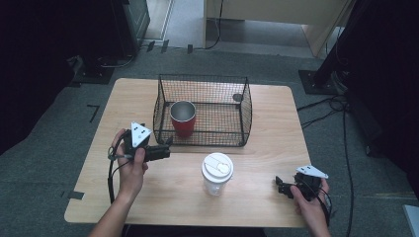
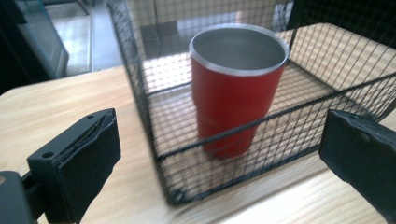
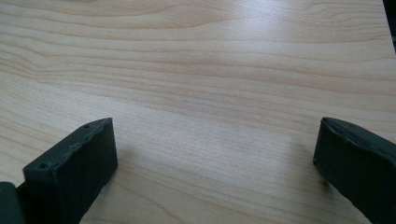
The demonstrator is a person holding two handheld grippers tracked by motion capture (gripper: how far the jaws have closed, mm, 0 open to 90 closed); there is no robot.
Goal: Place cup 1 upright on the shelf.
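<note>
One red cup (image 2: 236, 88) upright inside wire basket (image 1: 245, 106), lidded white cup (image 1: 217, 173) outside; left claw (image 2: 219, 161), right claw (image 3: 215, 168) both spread, empty.

Lab: cables (image 1: 346, 128), stands, lone wooden table (image 1: 276, 113).

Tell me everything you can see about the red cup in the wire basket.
The red tumbler with a bare metal rim and grey metallic inside tapers toward its base. It stands upright, open mouth up, looks empty, and has no lid. It sits on the mesh floor of the black wire basket, in the front left part. Nothing grips it; the left gripper points at it from outside the mesh.
</note>
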